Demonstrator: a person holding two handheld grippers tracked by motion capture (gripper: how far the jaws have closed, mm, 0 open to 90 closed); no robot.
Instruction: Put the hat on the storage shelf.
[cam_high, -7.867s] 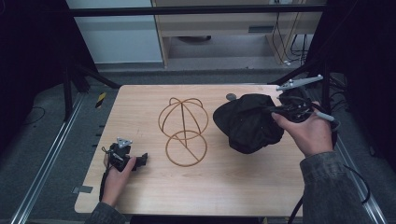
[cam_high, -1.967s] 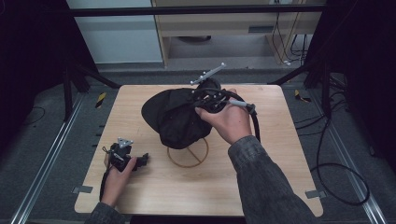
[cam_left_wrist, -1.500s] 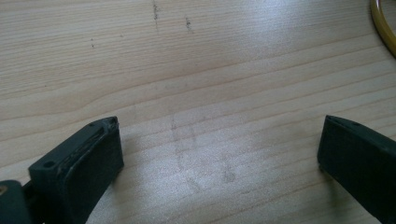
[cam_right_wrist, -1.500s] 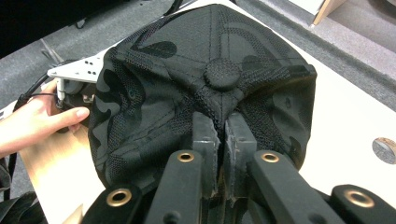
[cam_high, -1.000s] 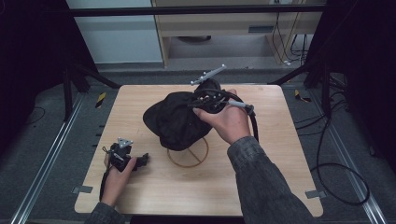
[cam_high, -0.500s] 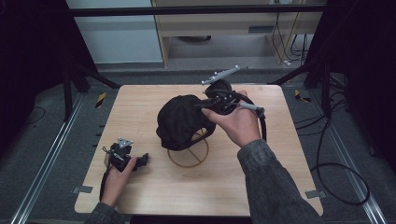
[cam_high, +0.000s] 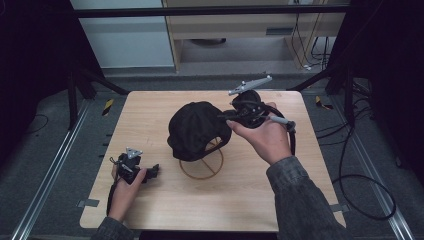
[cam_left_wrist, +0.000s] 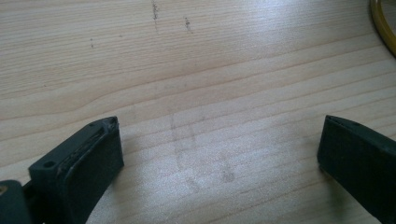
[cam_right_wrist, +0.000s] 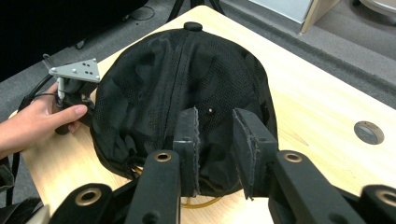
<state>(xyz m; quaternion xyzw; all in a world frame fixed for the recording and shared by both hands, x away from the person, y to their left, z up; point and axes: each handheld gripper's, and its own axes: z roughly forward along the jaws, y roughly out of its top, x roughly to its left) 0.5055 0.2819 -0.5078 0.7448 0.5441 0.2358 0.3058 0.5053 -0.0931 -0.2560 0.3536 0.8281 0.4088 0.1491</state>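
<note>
Your right claw (cam_high: 226, 117) sits at the rim of the black cap (cam_high: 197, 130), on the cap's right side as the high view shows it, with your right hand (cam_high: 265, 137) behind it over the middle of the counter (cam_high: 150, 107). In the right gripper view its two padded jaws stand a little apart, and a gap shows between them with the cap's mesh fabric (cam_right_wrist: 187, 88) behind; the left pad lies close against the cloth, yet you cannot tell from here whether the pads pinch the rim or merely frame it. I cannot tell if that claw is clenched on the cap.

The cap rests draped over the gold wire stand (cam_high: 202, 167), crown up, its top button (cam_right_wrist: 192, 26) pointing away from the right claw. The stand's round base ring lies flat on the counter below the cap, and a sliver of gold wire peeks out under the cap's edge in the right gripper view.

Your left claw (cam_high: 150, 172) is released: in the left gripper view its jaws stand wide apart over bare wood, nothing between them. Your left hand (cam_high: 125, 187) holds it low at the near left part of the counter, well apart from the cap, with an arc of the stand's ring (cam_left_wrist: 383, 23) at the edge of its view.

A round grey plug (cam_right_wrist: 369, 132) sits in the counter to the right of the cap.
</note>
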